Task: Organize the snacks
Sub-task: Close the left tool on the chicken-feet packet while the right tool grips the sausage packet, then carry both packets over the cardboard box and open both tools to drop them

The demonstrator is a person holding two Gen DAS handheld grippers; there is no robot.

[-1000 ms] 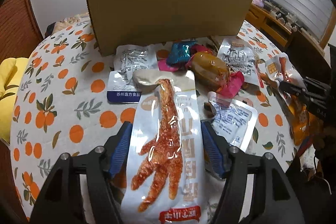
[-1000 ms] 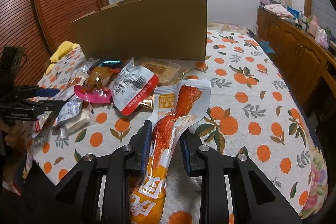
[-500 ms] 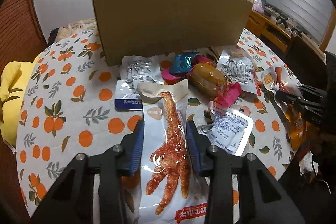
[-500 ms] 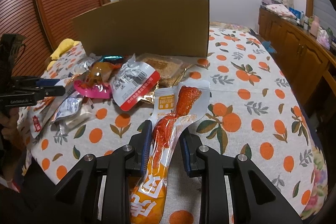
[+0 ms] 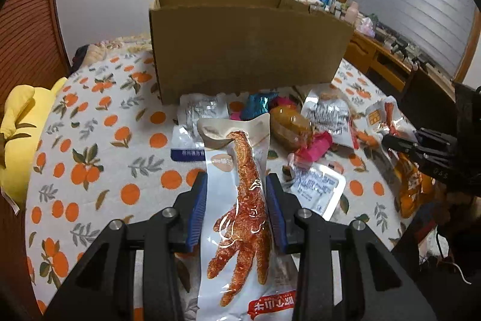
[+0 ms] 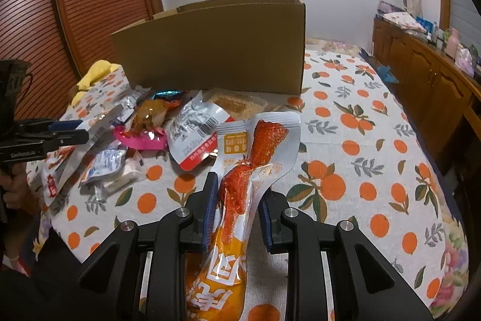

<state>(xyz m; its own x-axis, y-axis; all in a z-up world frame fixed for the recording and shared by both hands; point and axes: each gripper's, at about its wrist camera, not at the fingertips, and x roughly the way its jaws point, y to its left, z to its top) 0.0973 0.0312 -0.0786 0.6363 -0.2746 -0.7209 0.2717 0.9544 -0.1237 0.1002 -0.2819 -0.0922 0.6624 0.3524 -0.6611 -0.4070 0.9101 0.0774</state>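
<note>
Orange-print tablecloth (image 5: 99, 146) covers the table, w/ a tall open cardboard box (image 5: 246, 47) standing at the far side and a heap of snack packs lying loose in front of it: a brown egg-like pack (image 5: 290, 122), a teal foil pack (image 5: 255, 104), silver sachets. My left gripper (image 5: 236, 200) has just been closing, and its blue pads now pinch a white chicken-foot pack (image 5: 240, 200) across its width, claw end toward me, plain end pointing straight at the box. That pack looks lifted off the cloth, tho I can't be sure of the near end. My right gripper (image 6: 237, 206) is pressed tight on an orange chicken-wing pack (image 6: 255, 158), squeezed narrow betw. the pads; its top end flares out past the tips, leaning right, also toward the box. Both packs run lengthwise along the fingers, so the box lies dead ahead of each one and above it, rim higher than the pack ends. From the left view the box sits centred and looks nearer, so I'd judge left goes first: up over the near wall, then drop it in. Right one would need to angle left, since the box is off-centre that way. Risk: long floppy packs catching on the rim.
</note>
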